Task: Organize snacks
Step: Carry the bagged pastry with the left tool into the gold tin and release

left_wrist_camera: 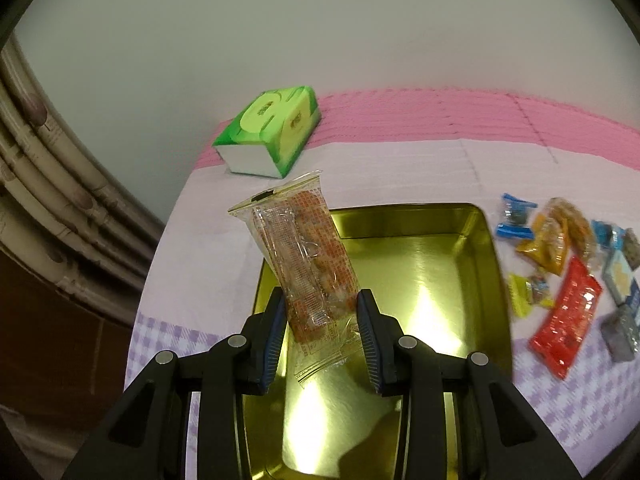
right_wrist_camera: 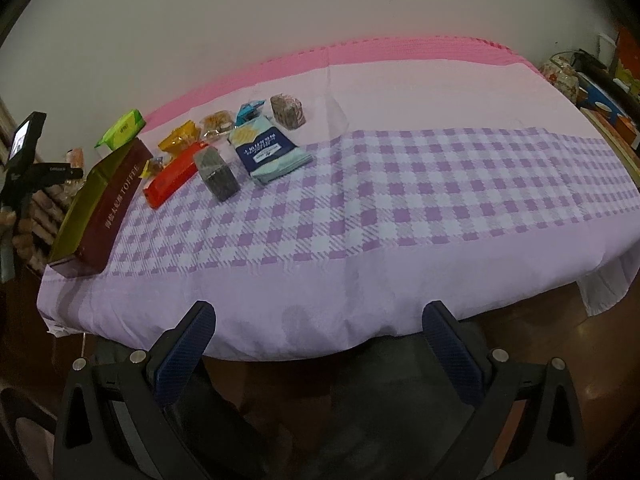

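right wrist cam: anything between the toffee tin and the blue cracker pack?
Yes, in the right wrist view: a red packet and a dark wrapped block lie between the tin and blue pack.

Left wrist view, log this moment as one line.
left hand-held gripper: shut on clear orange snack packet | above gold tin | right hand-held gripper: open, empty

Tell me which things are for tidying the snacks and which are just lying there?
For the job: clear snack packet in the left gripper; gold tin; red packet; blue packet; yellow packet.
Just lying about: green tissue box; checked cloth.
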The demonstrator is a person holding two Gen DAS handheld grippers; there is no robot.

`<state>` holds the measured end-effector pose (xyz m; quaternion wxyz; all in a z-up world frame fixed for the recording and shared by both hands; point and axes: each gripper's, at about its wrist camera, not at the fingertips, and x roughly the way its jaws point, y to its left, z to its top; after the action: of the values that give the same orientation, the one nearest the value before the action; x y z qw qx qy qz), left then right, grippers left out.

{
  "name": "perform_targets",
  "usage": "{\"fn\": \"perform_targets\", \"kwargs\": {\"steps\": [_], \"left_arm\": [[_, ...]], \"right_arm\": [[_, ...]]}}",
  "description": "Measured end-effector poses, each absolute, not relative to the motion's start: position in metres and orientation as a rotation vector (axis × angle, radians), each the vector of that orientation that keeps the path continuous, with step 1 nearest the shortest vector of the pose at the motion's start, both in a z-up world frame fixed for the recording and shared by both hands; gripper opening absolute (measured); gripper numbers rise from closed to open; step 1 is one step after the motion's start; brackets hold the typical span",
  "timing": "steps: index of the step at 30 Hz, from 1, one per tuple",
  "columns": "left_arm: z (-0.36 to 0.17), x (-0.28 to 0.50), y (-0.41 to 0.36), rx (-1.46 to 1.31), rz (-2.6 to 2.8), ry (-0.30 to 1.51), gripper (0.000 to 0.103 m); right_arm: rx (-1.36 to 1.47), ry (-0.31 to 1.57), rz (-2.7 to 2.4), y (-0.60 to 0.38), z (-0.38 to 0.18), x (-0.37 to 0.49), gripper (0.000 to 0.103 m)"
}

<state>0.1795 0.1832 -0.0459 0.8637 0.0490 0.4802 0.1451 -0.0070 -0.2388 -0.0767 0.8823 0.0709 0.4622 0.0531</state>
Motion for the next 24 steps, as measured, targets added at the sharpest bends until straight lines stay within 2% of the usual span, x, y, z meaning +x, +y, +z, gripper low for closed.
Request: {"fn": "perform_targets", "kwargs": {"steps": [17, 24], "left_arm": [[-0.082, 0.217, 0.216, 0.083, 0.367, 1.106, 0.036], [-0.043, 0.178, 0.209, -0.024, 0.350, 0.993, 0.037]], "right_arm": [[0.125, 0.979, 0.124, -0.234, -0.084, -0.006, 0.103], [0.098, 0.931, 0.246, -0.219, -0.067, -0.004, 0.103]]}}
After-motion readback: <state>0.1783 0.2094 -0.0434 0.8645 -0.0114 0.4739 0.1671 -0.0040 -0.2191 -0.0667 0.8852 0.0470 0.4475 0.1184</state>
